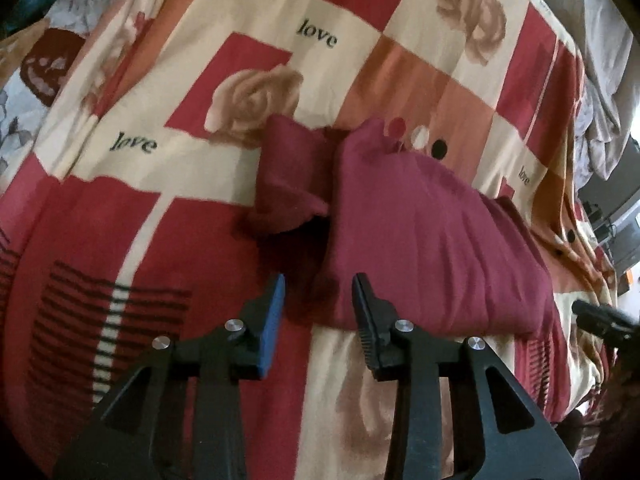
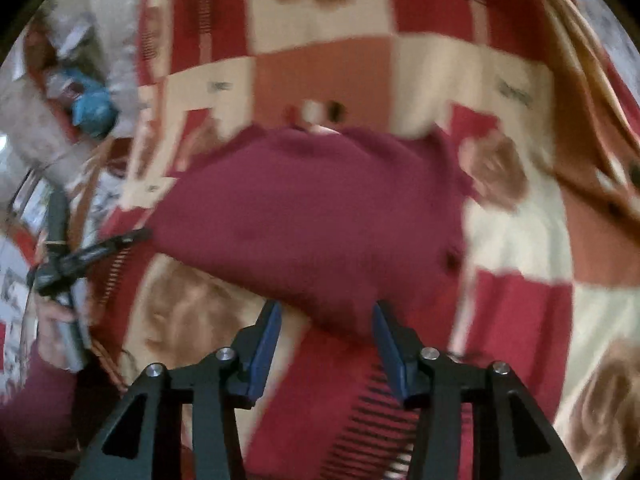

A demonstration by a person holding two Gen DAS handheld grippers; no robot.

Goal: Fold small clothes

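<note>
A small maroon garment [image 1: 424, 240] lies on a red, cream and orange patterned bedspread [image 1: 200, 168], with one sleeve [image 1: 292, 176] bunched at its left. My left gripper [image 1: 319, 280] is open and empty, just short of the garment's near left edge. In the blurred right wrist view the same garment [image 2: 312, 216] lies ahead, and my right gripper [image 2: 327, 308] is open and empty at its near edge. The left gripper [image 2: 136, 236] shows at the left there; the right gripper's tip [image 1: 600, 316] shows at the right edge of the left wrist view.
The bedspread carries rose prints and "love" lettering [image 1: 316, 34]. Grey crumpled bedding [image 1: 608, 92] lies at the far right. A blue bundle [image 2: 94, 110] and clutter sit beside the bed at the left of the right wrist view.
</note>
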